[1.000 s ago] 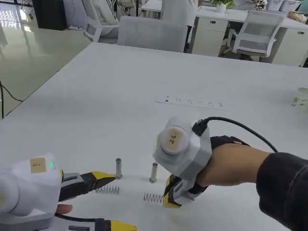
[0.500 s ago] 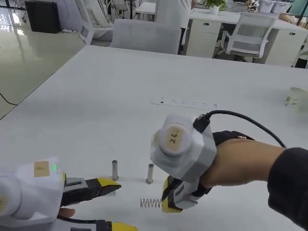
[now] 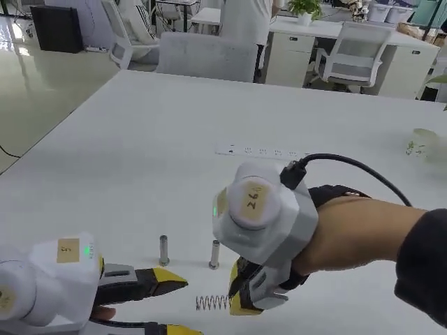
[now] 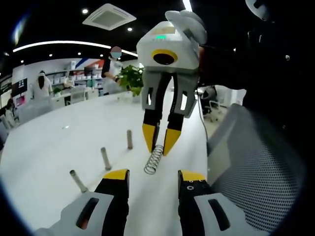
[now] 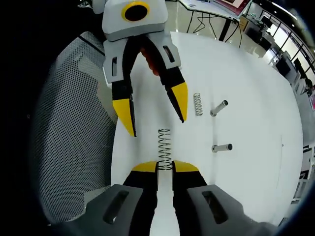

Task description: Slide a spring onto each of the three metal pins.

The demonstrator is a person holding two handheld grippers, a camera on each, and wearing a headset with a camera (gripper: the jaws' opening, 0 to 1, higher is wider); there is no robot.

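Note:
My right gripper (image 3: 235, 306) is shut on one end of a thin wire spring (image 3: 211, 302) that lies flat on the white table (image 3: 140, 153). Just beyond it stand two short metal pins (image 3: 164, 250) (image 3: 214, 254). In the left gripper view three pins (image 4: 129, 139) (image 4: 105, 158) (image 4: 78, 180) stand in a row left of the held spring (image 4: 153, 160). My left gripper (image 3: 183, 306) is open at the lower left, its jaws facing the spring's free end. A second spring (image 5: 198, 104) lies loose near the pins (image 5: 219, 108) in the right gripper view.
A flush power strip (image 3: 262, 151) is set into the table's middle. Office chairs (image 3: 206, 56) (image 3: 353, 59) stand along the far edge. A mesh chair back (image 5: 74, 123) is close behind the near edge. A cable (image 3: 349, 171) runs from the right gripper.
The head camera has tilted. The right gripper has drawn the spring slightly nearer to me, away from the pins. The left gripper has edged rightwards over the loose spring.

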